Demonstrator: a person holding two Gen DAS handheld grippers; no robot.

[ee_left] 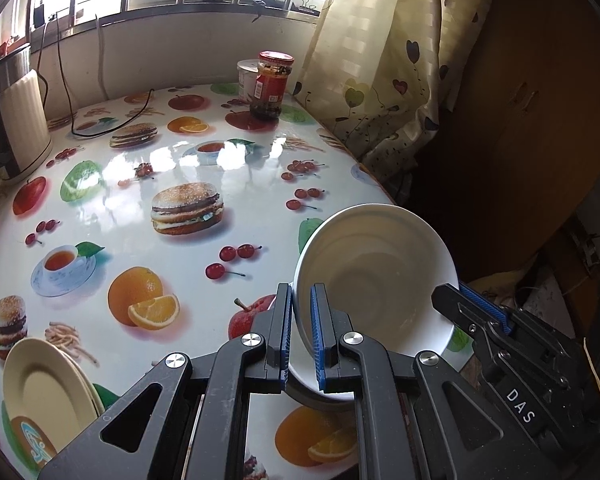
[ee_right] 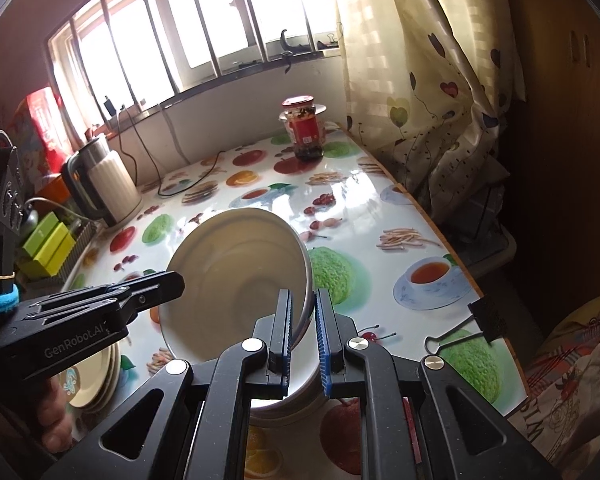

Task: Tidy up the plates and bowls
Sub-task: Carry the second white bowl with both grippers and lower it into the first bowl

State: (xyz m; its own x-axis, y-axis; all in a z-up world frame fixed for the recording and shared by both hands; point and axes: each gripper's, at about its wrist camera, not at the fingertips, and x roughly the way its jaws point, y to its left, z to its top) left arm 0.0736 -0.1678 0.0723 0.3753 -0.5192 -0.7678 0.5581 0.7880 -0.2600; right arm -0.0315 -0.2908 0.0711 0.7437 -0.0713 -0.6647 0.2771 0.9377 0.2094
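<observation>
So far we see the tabletop (ee_left: 148,200) with cream plates (ee_left: 48,384) stacked at its near left edge. We carry the white bowl (ee_left: 380,272) tilted above it, each hand-held gripper, left (ee_left: 301,334) and right (ee_right: 303,336), pinching its rim; setting it down remains.
</observation>
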